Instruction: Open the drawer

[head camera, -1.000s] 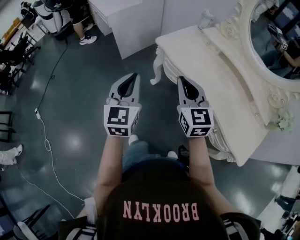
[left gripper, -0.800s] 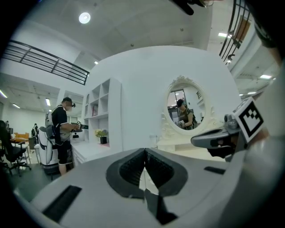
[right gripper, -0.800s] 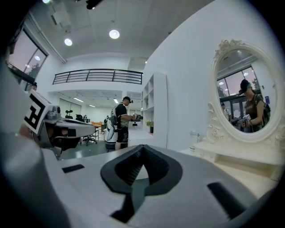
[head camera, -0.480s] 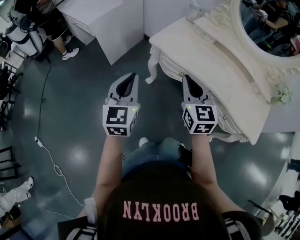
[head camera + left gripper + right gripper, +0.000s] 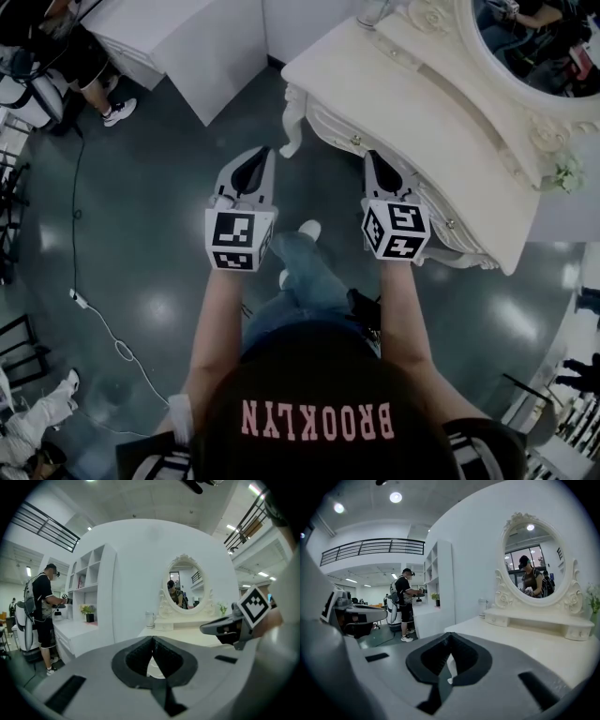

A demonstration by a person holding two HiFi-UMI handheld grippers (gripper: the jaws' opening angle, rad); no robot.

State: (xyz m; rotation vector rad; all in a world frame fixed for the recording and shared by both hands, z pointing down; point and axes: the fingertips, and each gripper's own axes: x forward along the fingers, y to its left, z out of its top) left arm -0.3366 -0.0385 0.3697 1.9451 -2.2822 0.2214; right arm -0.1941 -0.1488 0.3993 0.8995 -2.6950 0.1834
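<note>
A white dressing table (image 5: 394,94) with a carved drawer front (image 5: 336,127) stands at the upper right of the head view. My right gripper (image 5: 372,156) is shut and empty; its tip lies just before that carved front, and I cannot tell whether it touches. To its left my left gripper (image 5: 265,150), also shut and empty, hangs over the dark floor. The left gripper view has the closed left gripper (image 5: 152,639) aimed at the table's left end (image 5: 187,633). Seen from the right gripper (image 5: 450,635), the tabletop (image 5: 525,644) stretches to the right.
An oval mirror (image 5: 534,47) and a small flower pot (image 5: 562,173) sit at the table's back. At the upper left is a white cabinet (image 5: 187,37) with a person (image 5: 89,66) beside it. A cable (image 5: 94,309) runs over the floor. My own foot (image 5: 305,230) is between the grippers.
Both grippers sank and came closer to the table's front, with the right one now against the carved edge. A leg stepped forward between them. Both stayed shut.
</note>
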